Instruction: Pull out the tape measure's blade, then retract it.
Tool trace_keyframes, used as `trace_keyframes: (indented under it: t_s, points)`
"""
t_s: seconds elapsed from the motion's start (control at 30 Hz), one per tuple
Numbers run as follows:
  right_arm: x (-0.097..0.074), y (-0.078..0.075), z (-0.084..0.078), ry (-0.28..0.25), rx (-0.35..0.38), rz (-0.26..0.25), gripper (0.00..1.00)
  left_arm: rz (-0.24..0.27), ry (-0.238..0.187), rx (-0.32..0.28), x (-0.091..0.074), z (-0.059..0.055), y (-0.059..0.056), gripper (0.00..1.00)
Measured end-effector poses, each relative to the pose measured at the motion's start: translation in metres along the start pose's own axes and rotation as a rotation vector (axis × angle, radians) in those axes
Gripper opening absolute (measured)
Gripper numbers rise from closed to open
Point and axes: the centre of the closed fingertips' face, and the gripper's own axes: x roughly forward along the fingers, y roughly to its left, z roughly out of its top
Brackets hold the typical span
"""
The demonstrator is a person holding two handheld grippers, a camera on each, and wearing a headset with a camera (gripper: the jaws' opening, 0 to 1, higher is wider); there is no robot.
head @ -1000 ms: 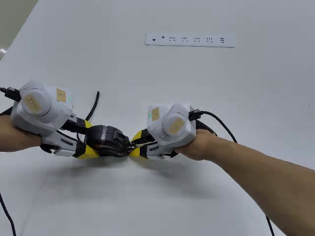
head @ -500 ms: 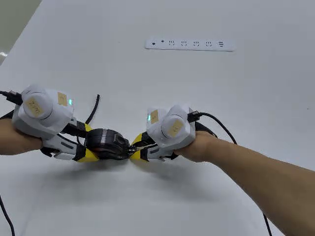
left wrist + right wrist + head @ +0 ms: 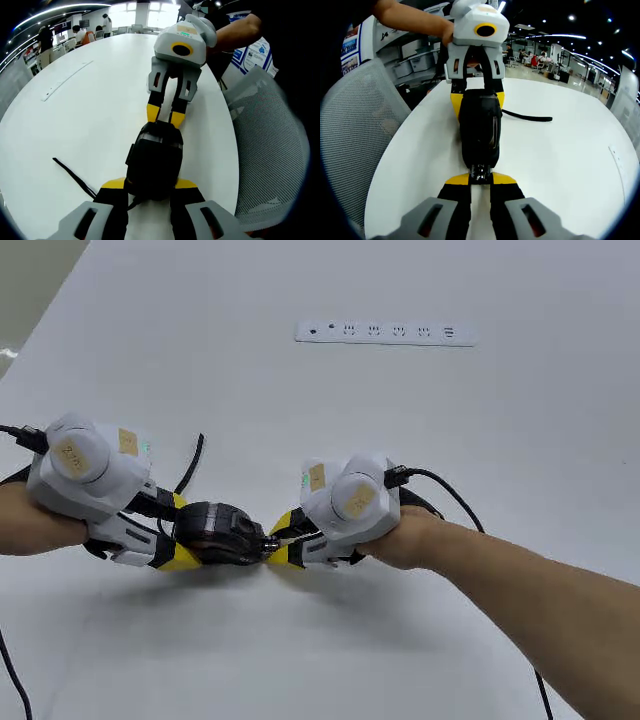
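A black tape measure (image 3: pixel 215 532) rests on the white table (image 3: pixel 400 410), between the two grippers. My left gripper (image 3: pixel 178 530) is shut on its body from the left; its yellow fingertips (image 3: pixel 115 184) clamp the case (image 3: pixel 154 160) on both sides. My right gripper (image 3: pixel 277 541) comes from the right, shut on the blade's metal end hook (image 3: pixel 480 172) at the case's mouth (image 3: pixel 480 127). No length of blade is drawn out. The right gripper (image 3: pixel 164 116) faces the left one, and the left gripper (image 3: pixel 476 97) shows beyond the case.
A white power strip (image 3: pixel 385 331) lies at the table's far side. A black cable (image 3: pixel 190 460) trails behind the left gripper. A grey mesh chair (image 3: pixel 270 150) stands by the table's near edge. Open tabletop lies to the right and beyond.
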Motion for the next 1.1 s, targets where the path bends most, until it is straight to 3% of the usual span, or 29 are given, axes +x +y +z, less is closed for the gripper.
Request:
trace_keyframes:
  t_s: [1.1]
  points:
    - [-0.018,0.002,-0.016,0.005,-0.011,-0.002,0.11,-0.002,0.006,0.001,0.001,0.0,-0.001,0.29]
